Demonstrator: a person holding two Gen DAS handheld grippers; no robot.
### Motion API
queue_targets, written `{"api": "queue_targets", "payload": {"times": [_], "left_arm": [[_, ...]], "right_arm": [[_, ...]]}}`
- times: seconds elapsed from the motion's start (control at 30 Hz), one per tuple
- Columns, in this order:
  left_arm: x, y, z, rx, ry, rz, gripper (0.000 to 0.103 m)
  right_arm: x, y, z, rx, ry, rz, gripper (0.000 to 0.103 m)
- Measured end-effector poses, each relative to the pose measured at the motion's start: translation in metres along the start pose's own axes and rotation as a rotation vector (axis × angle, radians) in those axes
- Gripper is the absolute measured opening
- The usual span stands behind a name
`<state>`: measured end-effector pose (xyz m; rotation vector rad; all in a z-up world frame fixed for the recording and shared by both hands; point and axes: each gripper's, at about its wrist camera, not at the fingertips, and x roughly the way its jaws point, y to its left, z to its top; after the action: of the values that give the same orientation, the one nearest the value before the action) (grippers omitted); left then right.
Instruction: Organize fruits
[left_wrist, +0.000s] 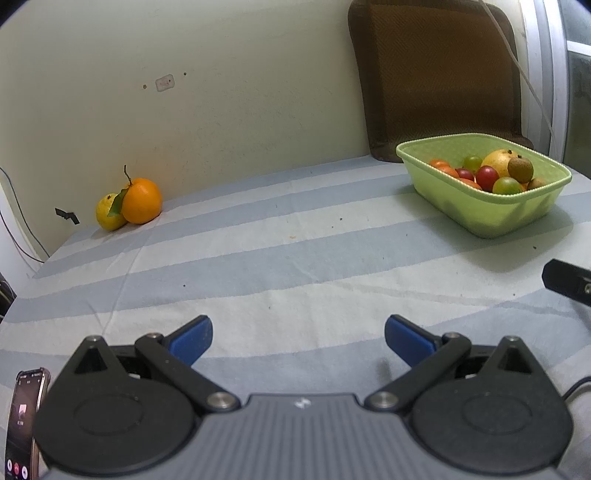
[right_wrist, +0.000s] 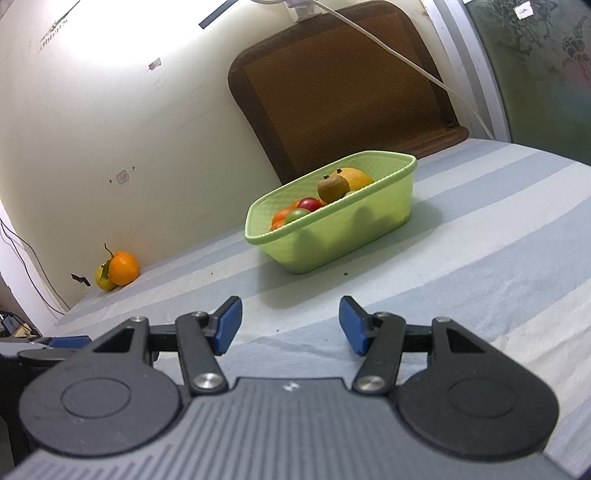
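A light green plastic basket (left_wrist: 476, 218) (right_wrist: 354, 236) stands on the striped cloth at the far right, holding several fruits: a kiwi (left_wrist: 520, 168) (right_wrist: 332, 188), a large yellow-orange fruit (left_wrist: 496, 161) (right_wrist: 356, 177), red, green and orange small fruits. An orange with a leaf (left_wrist: 142, 200) (right_wrist: 124, 268) and a yellow fruit (left_wrist: 108, 214) (right_wrist: 102, 280) touching it lie by the wall at the far left. My left gripper (left_wrist: 298, 339) hovers open over bare cloth, nothing between its blue pads. My right gripper (right_wrist: 291, 325) is also open and empty, short of the basket.
A brown woven cushion (left_wrist: 439, 74) (right_wrist: 343, 85) leans on the wall behind the basket. A phone (left_wrist: 22, 424) with a lit screen lies at the near left. A white cable (right_wrist: 406, 62) runs down the wall. The table edge drops off at the left.
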<state>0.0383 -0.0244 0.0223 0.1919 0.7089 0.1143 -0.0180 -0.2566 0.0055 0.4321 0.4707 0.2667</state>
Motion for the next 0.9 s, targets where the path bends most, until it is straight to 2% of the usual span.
{"api": "queue_targets", "payload": {"times": [0.53,0.9], "left_arm": [[-0.013,0.015,0.002,-0.047,-0.036,-0.020,0.103],[-0.014,0.022,-0.003,-0.082,-0.009,-0.057,0.103]], "right_arm": [[-0.005,0.007,0.004,-0.022,0.006,-0.005,0.061],[-0.014,0.024,0.011,-0.056,-0.002,0.021,0.061]]}}
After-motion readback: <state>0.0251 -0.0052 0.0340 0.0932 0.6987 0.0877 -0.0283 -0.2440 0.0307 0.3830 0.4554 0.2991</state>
